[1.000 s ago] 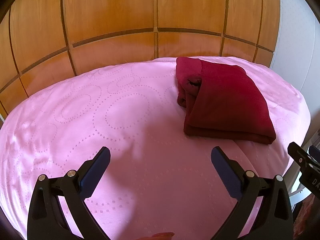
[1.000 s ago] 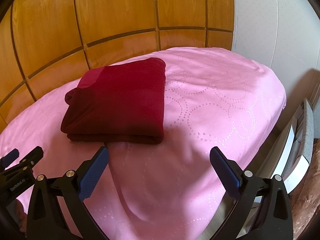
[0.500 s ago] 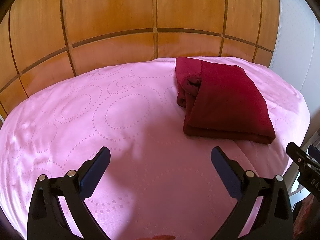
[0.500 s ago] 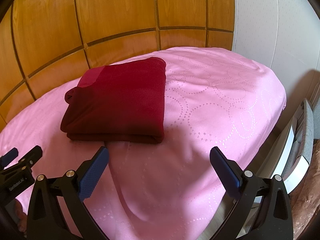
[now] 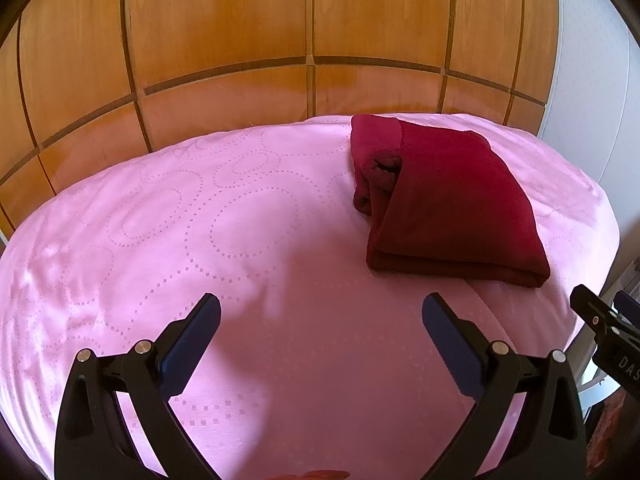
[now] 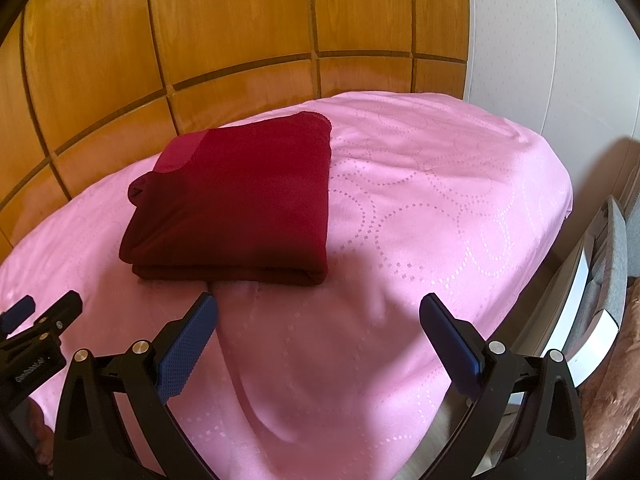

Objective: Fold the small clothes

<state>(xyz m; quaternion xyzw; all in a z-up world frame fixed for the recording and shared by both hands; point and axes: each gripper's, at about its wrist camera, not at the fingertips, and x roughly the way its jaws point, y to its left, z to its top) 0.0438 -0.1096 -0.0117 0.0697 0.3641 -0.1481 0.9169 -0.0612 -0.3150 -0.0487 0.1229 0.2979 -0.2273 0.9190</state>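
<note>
Wooden panelled wall (image 5: pixel 240 40) behind, meeting far edge of bed. Pink bedcover (image 5: pixel 240 240) broad and bare left of garment, dropping off at right edge beside white wall (image 6: pixel 560 60). Folded dark red garment (image 5: pixel 448 208) flat on cover toward far right side, thick folded edge facing claws, layers showing at its left end. Left claw (image 5: pixel 320 316) spread wide, empty, above bare cover near garment. Right claw (image 6: pixel 318 314) likewise spread, empty, just short of garment's near edge.
</note>
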